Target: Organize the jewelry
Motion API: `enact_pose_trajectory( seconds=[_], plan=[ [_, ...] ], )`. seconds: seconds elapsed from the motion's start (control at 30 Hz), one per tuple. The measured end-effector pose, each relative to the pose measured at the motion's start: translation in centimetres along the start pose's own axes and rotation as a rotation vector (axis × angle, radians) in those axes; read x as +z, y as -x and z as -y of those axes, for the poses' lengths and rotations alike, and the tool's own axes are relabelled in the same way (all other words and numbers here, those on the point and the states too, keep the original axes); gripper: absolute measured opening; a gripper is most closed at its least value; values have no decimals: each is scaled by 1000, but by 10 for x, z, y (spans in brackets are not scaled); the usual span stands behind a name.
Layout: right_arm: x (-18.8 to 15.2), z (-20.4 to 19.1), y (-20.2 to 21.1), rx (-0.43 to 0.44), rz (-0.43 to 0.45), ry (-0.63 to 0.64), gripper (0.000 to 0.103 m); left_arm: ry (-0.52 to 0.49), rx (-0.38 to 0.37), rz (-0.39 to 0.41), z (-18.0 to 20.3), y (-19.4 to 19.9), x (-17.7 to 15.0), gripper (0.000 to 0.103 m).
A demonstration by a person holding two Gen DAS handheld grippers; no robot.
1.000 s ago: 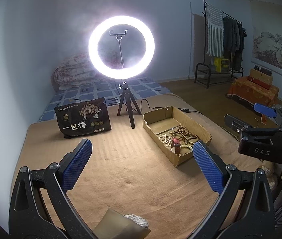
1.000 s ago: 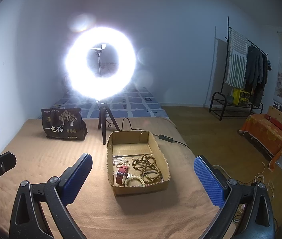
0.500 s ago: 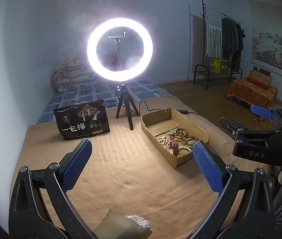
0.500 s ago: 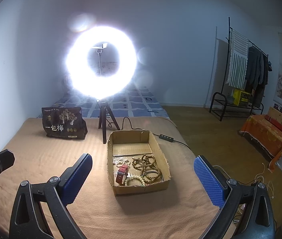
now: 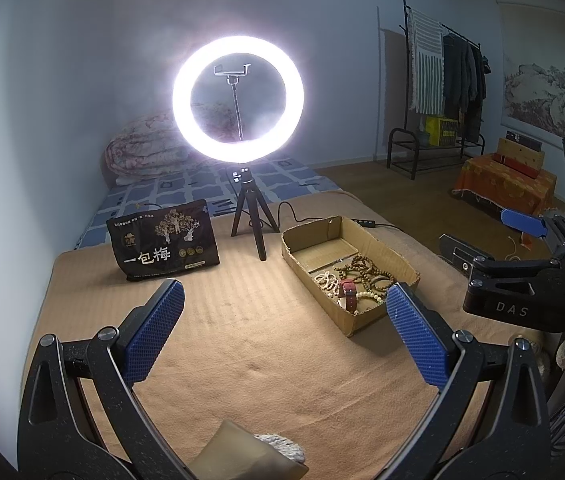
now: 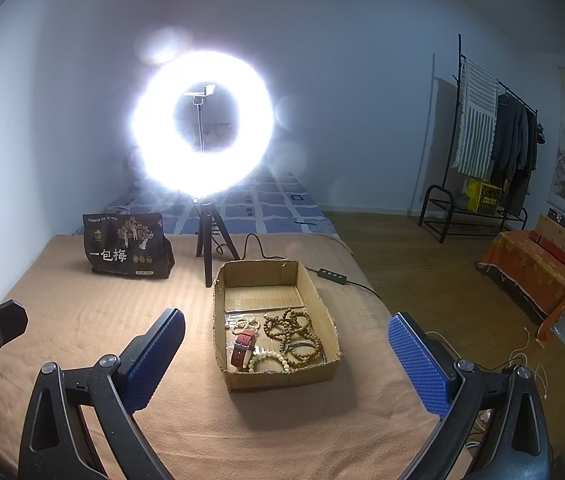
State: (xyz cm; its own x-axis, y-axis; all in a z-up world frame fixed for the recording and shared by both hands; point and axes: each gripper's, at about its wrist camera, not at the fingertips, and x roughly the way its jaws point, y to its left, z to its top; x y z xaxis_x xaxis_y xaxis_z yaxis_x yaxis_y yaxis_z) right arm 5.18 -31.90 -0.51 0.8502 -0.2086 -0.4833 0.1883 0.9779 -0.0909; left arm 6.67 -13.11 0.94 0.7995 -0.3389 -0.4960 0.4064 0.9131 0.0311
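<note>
1. Jewelry all in the near end of the open cardboard box (image 6: 324,308) on the tan blanket (image 6: 82,312): brown wooden bead bracelets (image 6: 294,334), pale bead bracelets (image 6: 268,360), a red-strapped watch (image 6: 242,348). Far end of the box bare apart from a clear flat sheet.
2. No loose piece visible on the blanket in either view.
3. Left gripper (image 5: 282,336) spread wide, holding nothing, hovering above the blanket to the left of the box.
4. Right gripper (image 6: 286,360) likewise spread wide and holding nothing, lined up on the box from its near end.
5. Scene fits two stages alike: pieces heaped in the box and awaiting sorting, or pieces gathered into the box as the finished tidy-up. Not settled by these views.
6. For any pick from the heap, judged from how it lies:
   - Single strand, not the overlap where the brown strands cross.
   - Descent from above, clear of the box's near wall.
   - Pads across the strand rather than along it, for a firm hold on round beads.
   - Slow lift, watching for a neighbouring strand dragged along.
7. Light box likely to slide on the soft blanket; other gripper useful as a brace on its rim.
8. Ring light (image 5: 238,100) glaring; tripod legs and cable close behind the box, worth avoiding.
</note>
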Motion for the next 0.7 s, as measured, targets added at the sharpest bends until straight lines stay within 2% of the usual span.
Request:
enact_pose_trajectory(
  seconds=[0.7],
  plan=[
    [-3, 0, 0, -1, -7, 15, 103, -8, 43, 13, -1, 2, -1, 103]
  ],
)
